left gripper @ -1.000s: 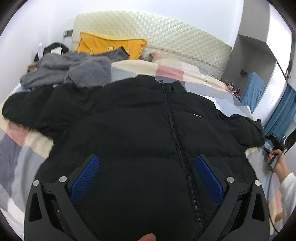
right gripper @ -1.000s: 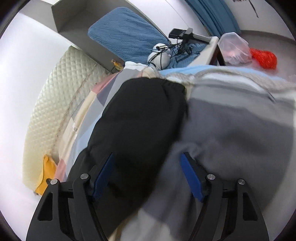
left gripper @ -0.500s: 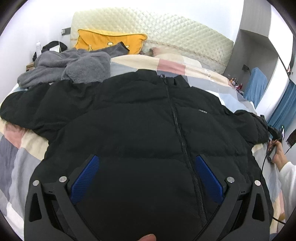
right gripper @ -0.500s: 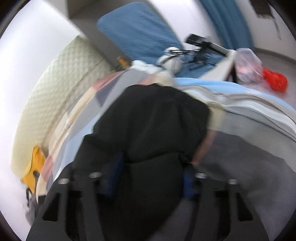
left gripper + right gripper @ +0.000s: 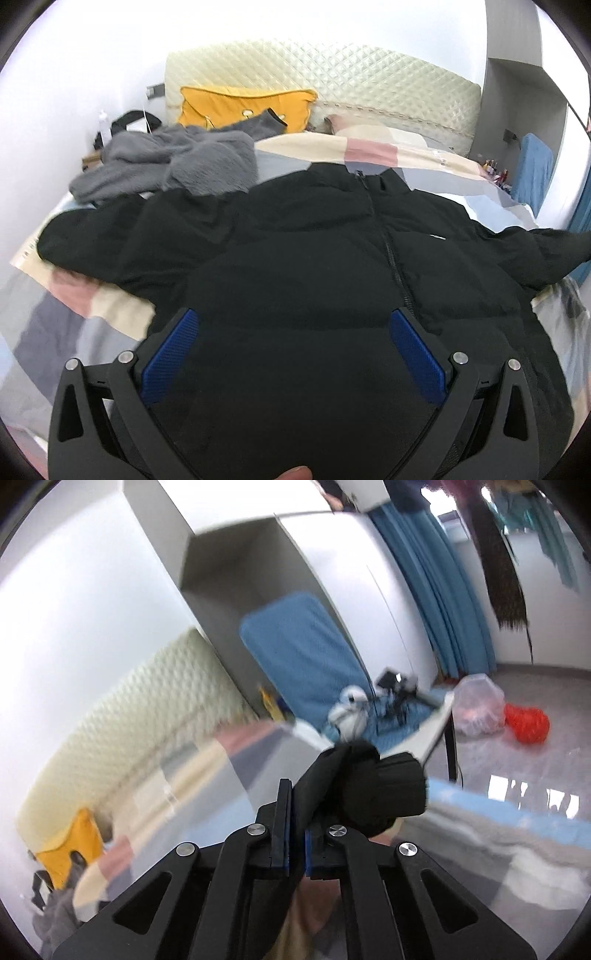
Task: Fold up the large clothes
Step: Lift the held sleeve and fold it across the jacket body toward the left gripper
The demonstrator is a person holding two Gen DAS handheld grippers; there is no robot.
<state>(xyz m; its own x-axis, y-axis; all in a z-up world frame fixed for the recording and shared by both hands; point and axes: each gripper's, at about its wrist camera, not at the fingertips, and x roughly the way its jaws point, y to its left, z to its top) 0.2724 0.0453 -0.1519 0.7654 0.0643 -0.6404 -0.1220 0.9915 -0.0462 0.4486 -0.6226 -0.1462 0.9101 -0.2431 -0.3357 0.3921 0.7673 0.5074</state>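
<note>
Black jacket [image 5: 332, 280] lies flat on bed under spread left tongs [image 5: 291, 350]; right tongs [image 5: 295, 834] now pinching sleeve cuff [image 5: 369, 786], lifted off bed, so sleeve fold starts.

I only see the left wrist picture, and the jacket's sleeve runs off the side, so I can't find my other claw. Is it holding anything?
Observer: Yes. The right claw is shut on the black jacket's cuff.
Operator: Is the cuff lying on the bed?
Observer: No. It is up above the bed, bunched beside the claw.
Operator: What's out past it?
Observer: A red bundle on the floor, next to a clear plastic bag.
</note>
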